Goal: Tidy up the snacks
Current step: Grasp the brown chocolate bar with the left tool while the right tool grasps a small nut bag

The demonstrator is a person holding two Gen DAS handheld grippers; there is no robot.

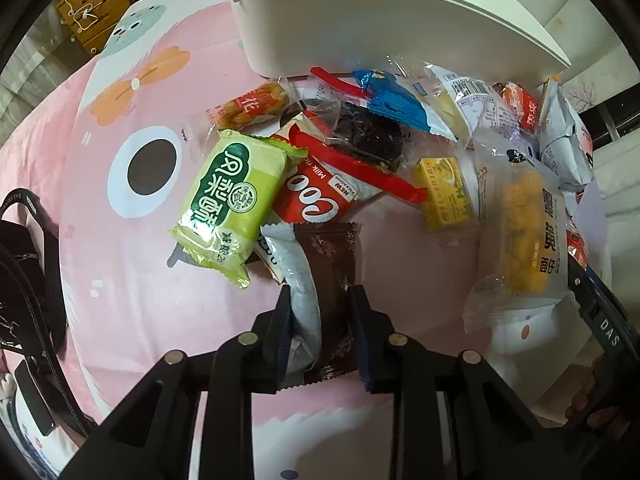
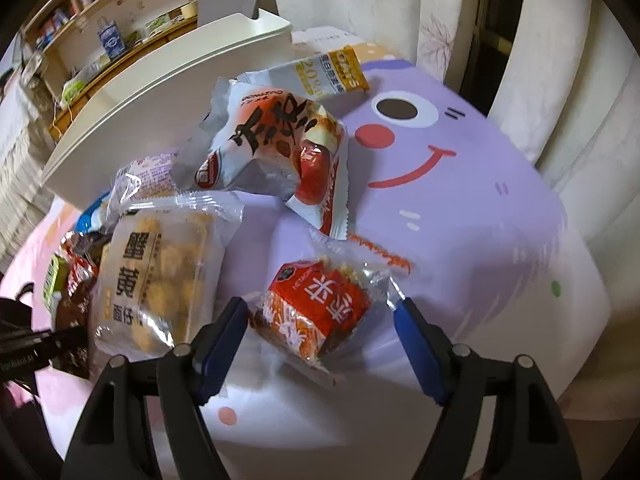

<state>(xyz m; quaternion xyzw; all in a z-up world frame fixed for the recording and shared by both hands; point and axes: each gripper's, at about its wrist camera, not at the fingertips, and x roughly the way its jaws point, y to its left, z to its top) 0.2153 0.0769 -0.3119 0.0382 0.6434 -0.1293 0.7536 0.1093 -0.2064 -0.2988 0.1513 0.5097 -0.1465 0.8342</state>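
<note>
Pink cartoon-printed cloth covers the surface, with a black strapped bag lying at its far left edge in the left wrist view. Next comes a light green snack pack, tilted and resting partly over a red-and-white packet. Just in front of those, the left gripper has its two fingers pressed in on a brown-and-silver wrapper, one finger on each side of it. Behind, a white plastic bin stands at the back of the pile, its near wall touching the heap of packets. Further right lie a dark cake in clear wrap, a blue foil packet, a small yellow box and a clear bag of yellow pastry, the last of these at the pile's right side.

In the right wrist view, that clear bag of yellow pastry sits at the left, with the white bin behind it. A white packet with black brush lettering lies in the middle, and an oat bar beyond it. The right gripper stands wide apart, its blue-padded fingers either side of an orange-red rice cracker packet on the lilac part of the cloth; the right-hand pad touches the wrapper's crimped edge, and the left one lies just beside it
</note>
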